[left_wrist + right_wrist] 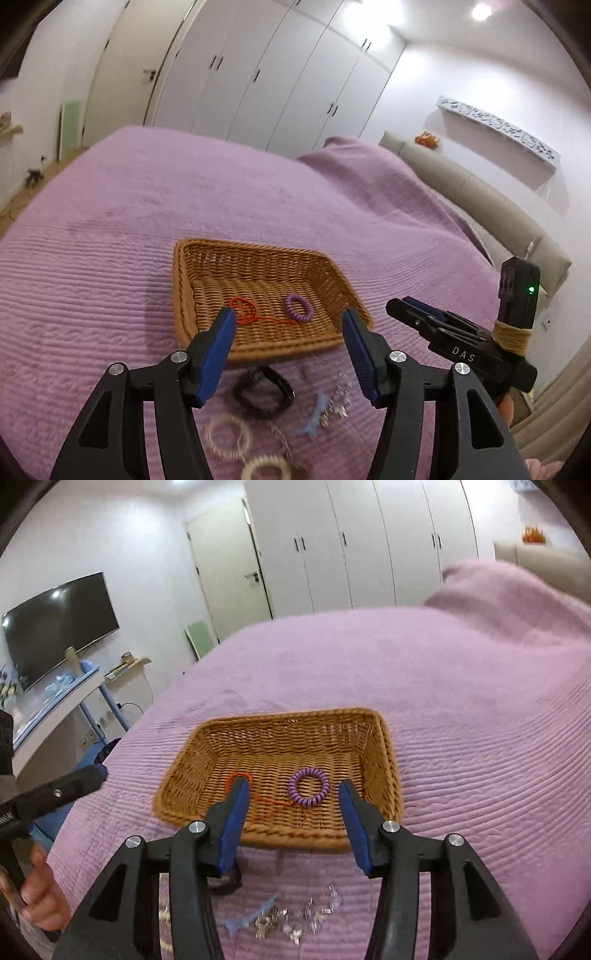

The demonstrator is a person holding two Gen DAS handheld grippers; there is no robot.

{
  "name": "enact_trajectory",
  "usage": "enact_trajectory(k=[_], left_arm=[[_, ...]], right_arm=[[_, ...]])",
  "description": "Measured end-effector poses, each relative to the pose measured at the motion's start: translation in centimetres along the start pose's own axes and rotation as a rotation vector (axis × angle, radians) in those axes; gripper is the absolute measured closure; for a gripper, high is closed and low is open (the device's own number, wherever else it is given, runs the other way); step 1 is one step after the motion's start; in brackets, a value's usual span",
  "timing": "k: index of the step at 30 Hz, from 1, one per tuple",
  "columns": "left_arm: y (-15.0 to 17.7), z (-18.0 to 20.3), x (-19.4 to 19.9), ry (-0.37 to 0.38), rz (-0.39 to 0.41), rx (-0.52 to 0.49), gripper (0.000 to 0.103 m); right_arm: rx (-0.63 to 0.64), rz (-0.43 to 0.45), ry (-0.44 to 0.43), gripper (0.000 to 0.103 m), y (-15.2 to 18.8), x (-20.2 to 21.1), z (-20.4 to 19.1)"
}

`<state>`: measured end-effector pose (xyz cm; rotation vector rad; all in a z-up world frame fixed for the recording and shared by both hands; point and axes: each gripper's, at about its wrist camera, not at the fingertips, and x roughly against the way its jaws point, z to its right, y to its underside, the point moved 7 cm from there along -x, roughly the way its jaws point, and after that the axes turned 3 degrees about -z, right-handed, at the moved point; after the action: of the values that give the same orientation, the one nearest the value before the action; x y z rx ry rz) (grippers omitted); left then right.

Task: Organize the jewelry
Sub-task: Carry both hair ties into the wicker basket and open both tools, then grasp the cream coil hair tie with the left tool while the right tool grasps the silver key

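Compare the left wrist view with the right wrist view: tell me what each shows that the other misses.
Only the left wrist view shows the two pale coil hair ties and the whole black band on the bedspread. Only the right wrist view shows the television. Both share the wicker basket holding the purple coil hair tie and red cord, the blue clip and silvery pieces in front of it, and open, empty jaws.

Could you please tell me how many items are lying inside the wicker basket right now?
2: a red cord bracelet at the front left of the woven wicker basket, and a purple spiral hair tie right of it. The fingers may hide a little.
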<state>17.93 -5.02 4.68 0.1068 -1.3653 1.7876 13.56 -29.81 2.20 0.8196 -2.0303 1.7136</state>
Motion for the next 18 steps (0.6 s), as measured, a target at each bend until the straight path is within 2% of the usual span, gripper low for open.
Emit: enact_trajectory(k=[5, 11, 15, 18], left_arm=[[2.1, 1.4, 4.4, -0.023, 0.048, -0.039, 0.031], [5.8, 2.7, 7.5, -0.075, 0.095, -0.101, 0.031], [8.4, 2.7, 8.1, -0.108, 0.091, -0.111, 0.031], [10.5, 1.5, 7.5, -0.131, 0.044, -0.079, 0.031]], right_arm=[[0.025, 0.041, -0.056, 0.048, 1.5, 3.9, -1.5], [0.106, 0.043, -0.090, 0.046, 5.1, 5.6, -4.3], [0.120, 0.051, -0.094, 0.046, 7.9, 5.4, -5.2], [0.142, 0.045, -0.080, 0.046, 9.7, 4.6, -5.9]])
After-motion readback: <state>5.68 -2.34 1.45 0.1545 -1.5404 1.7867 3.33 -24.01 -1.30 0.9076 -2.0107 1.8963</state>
